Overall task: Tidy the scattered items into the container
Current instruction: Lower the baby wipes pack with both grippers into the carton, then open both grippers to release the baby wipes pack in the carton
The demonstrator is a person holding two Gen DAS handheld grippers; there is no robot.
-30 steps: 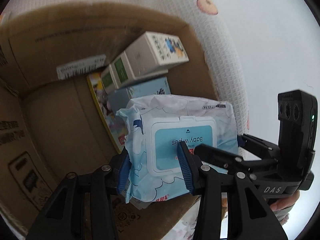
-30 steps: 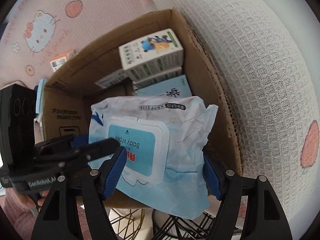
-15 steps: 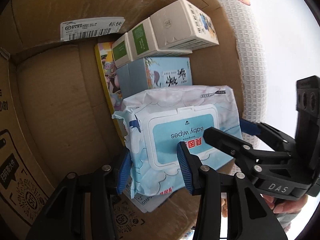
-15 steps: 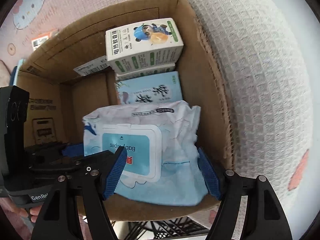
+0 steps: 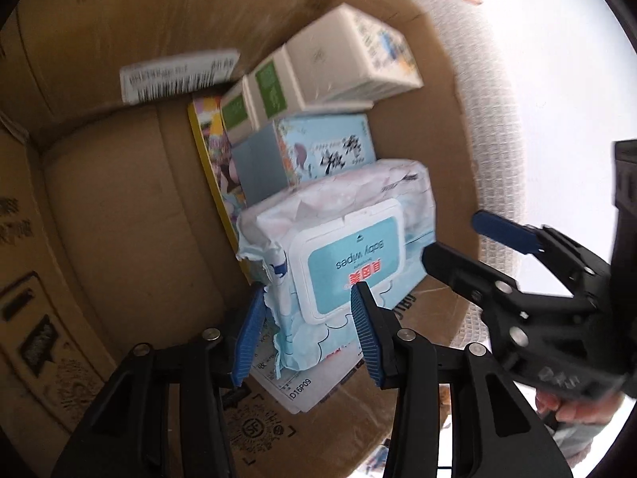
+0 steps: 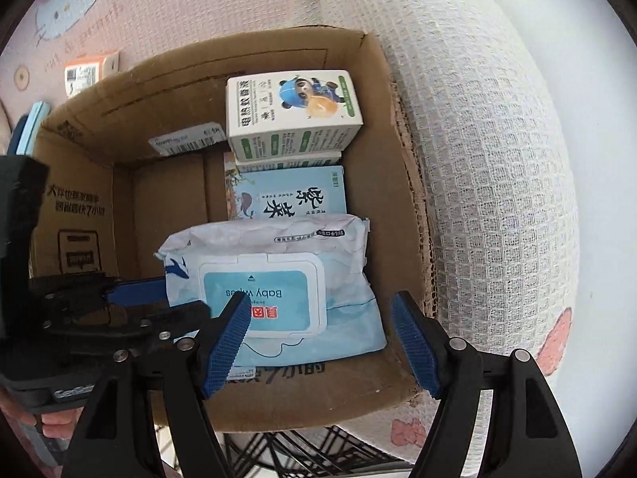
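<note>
R wrist view: baby wipes pack (image 6: 278,283) lying in cardboard box (image 6: 402,183), long axis across tongs.
R tongs (image 6: 322,342): spread, gripping nothing.
L tongs (image 5: 306,330): nearer; pads at pack's end, grip unclear.

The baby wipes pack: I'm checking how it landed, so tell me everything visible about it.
The baby wipes pack is a soft, crinkled, pale blue and white pouch with a closed white-rimmed flip lid. It lies lid up inside the cardboard box, against a light blue carton. The left tool brackets one end.
</note>
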